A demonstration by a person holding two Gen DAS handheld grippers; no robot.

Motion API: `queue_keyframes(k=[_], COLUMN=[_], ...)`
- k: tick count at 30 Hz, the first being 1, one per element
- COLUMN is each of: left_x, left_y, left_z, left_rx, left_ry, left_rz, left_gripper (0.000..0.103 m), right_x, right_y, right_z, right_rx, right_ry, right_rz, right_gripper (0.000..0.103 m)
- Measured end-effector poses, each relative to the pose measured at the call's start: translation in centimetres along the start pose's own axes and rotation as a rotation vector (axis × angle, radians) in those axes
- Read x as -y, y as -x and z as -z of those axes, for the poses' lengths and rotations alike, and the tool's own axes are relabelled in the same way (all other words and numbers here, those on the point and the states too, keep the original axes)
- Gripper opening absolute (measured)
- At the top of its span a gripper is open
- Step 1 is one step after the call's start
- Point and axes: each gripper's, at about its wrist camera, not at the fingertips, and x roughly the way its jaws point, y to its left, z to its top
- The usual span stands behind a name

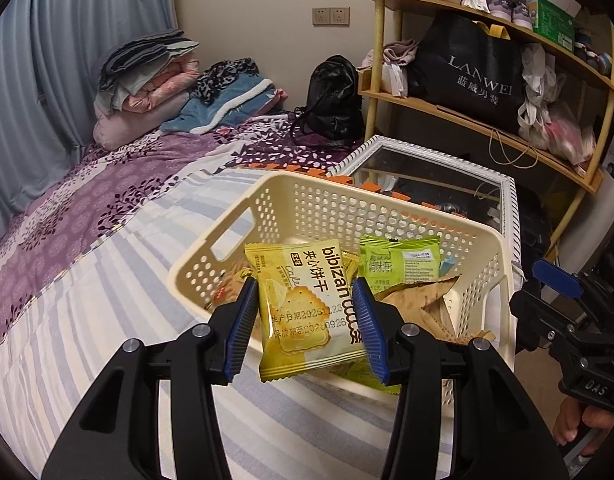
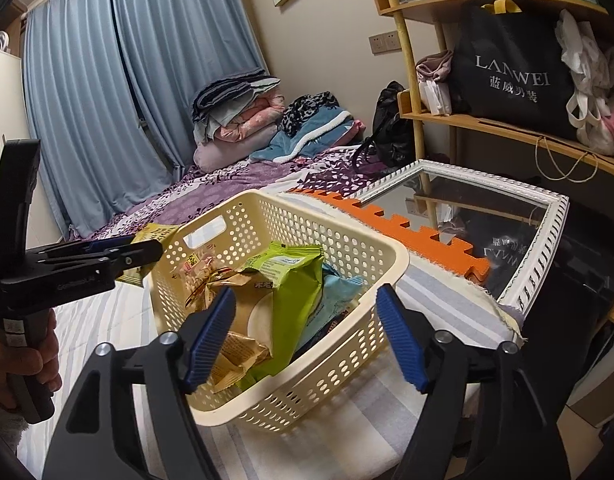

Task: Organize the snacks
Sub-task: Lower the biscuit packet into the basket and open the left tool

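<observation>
Holding a yellow biscuit packet (image 1: pixel 307 312) beside the part-filled basket (image 1: pixel 291 184), the left gripper (image 1: pixel 305 320) seems mid-task; right gripper (image 2: pixel 307 332) gapes wide, empty.

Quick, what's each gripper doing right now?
Left gripper: shut on the yellow biscuit packet, near the cream perforated plastic basket.
Right gripper: open, holding nothing.
</observation>
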Motion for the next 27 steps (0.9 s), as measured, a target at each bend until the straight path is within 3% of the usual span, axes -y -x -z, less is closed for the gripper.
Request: queue_keyframes(k=[2,10,16,27], left_x=[0.3,1.1,1.3,1.3], left_y=[-0.6,-2.1,-3.1,-4.2], left_z=[-0.1,-0.4,-0.5,-0.6], left_rx=[-0.006,-0.018,-0.030,-0.046], left_ry=[-0.006,-0.019,-0.018,-0.017], left_rz=[0.007,0.030,0.035,0.039], left_gripper=[0.049,0.049,0.049,0.050], right_x=[0.1,0.6,1.1,1.2], right_y=[0.0,-0.1,-0.6,-0.8], right_z=[0.0,-0.1,-0.3,-0.3], right_rx=[0.002,-0.004,-0.020,-0.033], right_ry=[-0.008,-0.021,-0.031,-0.041], right_rz=[0.005,0.012,0.007,-0.004], right_gripper=[0.082,0.084,0.098,0.098])
